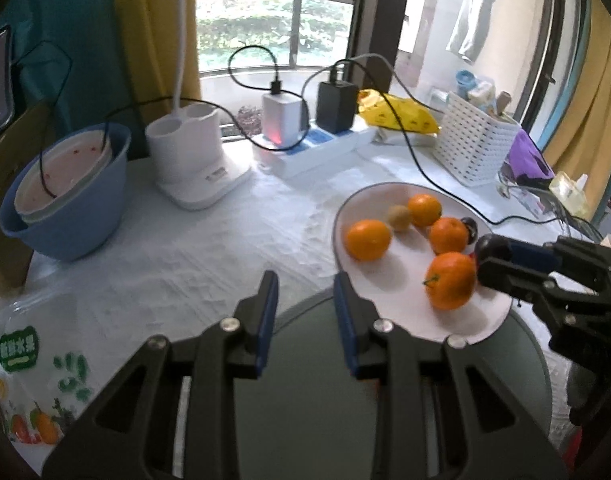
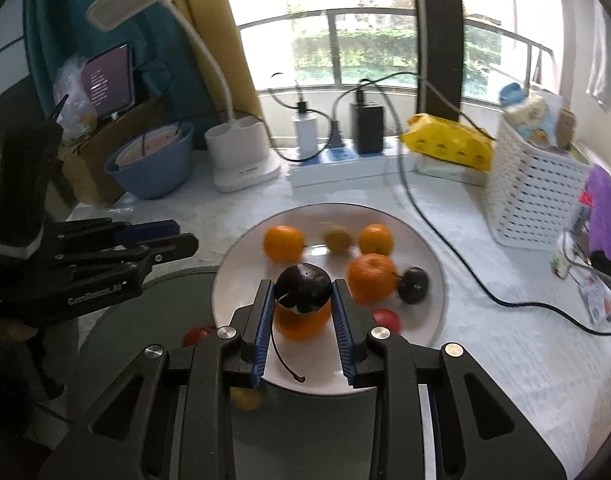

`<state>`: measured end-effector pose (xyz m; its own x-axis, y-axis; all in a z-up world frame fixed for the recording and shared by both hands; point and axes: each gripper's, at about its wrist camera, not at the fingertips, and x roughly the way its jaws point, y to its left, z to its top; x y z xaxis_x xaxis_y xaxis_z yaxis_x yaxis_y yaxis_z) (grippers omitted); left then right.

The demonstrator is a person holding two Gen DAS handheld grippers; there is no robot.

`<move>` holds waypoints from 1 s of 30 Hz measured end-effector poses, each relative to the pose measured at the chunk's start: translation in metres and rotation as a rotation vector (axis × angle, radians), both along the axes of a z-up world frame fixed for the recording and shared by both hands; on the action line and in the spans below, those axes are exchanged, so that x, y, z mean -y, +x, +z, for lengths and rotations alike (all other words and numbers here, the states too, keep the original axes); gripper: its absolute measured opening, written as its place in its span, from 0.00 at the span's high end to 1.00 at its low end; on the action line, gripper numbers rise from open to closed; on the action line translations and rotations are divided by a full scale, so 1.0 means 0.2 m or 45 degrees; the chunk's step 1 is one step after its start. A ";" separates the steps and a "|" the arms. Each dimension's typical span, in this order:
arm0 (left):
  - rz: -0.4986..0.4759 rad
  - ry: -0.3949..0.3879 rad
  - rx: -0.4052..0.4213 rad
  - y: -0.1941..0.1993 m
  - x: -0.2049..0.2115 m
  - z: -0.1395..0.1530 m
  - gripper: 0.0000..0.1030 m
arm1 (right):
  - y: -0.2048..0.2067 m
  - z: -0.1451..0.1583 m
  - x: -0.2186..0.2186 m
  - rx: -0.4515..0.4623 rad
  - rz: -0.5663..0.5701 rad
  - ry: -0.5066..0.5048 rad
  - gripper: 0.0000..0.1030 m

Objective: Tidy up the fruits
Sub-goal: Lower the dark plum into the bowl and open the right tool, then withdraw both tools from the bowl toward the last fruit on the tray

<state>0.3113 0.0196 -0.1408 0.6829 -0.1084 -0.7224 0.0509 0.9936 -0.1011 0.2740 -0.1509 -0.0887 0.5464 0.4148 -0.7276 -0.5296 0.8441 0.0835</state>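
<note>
Nearest, the right gripper [image 2: 303, 302] pinches a dark round cherry-like fruit [image 2: 303, 288] between its blue pads, stem dangling, above the white round ceramic plate [image 2: 433, 256]. At left, the left gripper [image 1: 305, 294] holds nothing, jaws almost closed. 4 oranges [image 2: 371, 278] sit mid-plate. Risk: the smooth fruit, held only at its sides, may slip and roll off.

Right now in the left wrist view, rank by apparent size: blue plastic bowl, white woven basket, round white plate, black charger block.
1. Round white plate, nearest, so unsure
2. Blue plastic bowl
3. White woven basket
4. Black charger block
</note>
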 end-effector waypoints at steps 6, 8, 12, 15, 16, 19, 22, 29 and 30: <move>0.013 -0.013 -0.003 -0.02 -0.07 -0.01 0.71 | 0.02 -0.04 -0.12 -0.018 0.033 -0.013 0.70; 0.018 -0.019 -0.006 -0.02 -0.09 -0.02 0.71 | 0.03 -0.05 -0.15 -0.021 0.040 -0.018 0.70; 0.031 -0.032 -0.006 -0.03 -0.13 -0.03 0.71 | 0.04 -0.05 -0.19 -0.023 0.044 -0.029 0.70; 0.037 -0.036 -0.003 -0.03 -0.14 -0.03 0.71 | 0.05 -0.05 -0.20 -0.019 0.038 -0.042 0.69; 0.038 -0.036 -0.001 -0.03 -0.14 -0.03 0.71 | 0.06 -0.05 -0.20 -0.019 0.035 -0.046 0.64; 0.037 -0.035 0.007 -0.05 -0.14 -0.02 0.71 | 0.05 -0.04 -0.19 -0.015 0.025 -0.048 0.61; 0.029 -0.030 0.016 -0.06 -0.13 -0.01 0.71 | 0.03 -0.02 -0.18 -0.009 0.019 -0.044 0.61; 0.014 -0.021 0.035 -0.12 -0.09 0.03 0.71 | -0.04 0.02 -0.12 0.006 0.004 -0.035 0.61; 0.012 -0.021 0.037 -0.13 -0.08 0.03 0.71 | -0.06 0.02 -0.12 0.008 0.002 -0.034 0.61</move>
<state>0.2852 0.0363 -0.1339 0.7045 -0.1133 -0.7006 0.0445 0.9923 -0.1157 0.2628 -0.1275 -0.0850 0.5502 0.3959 -0.7352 -0.5313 0.8452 0.0576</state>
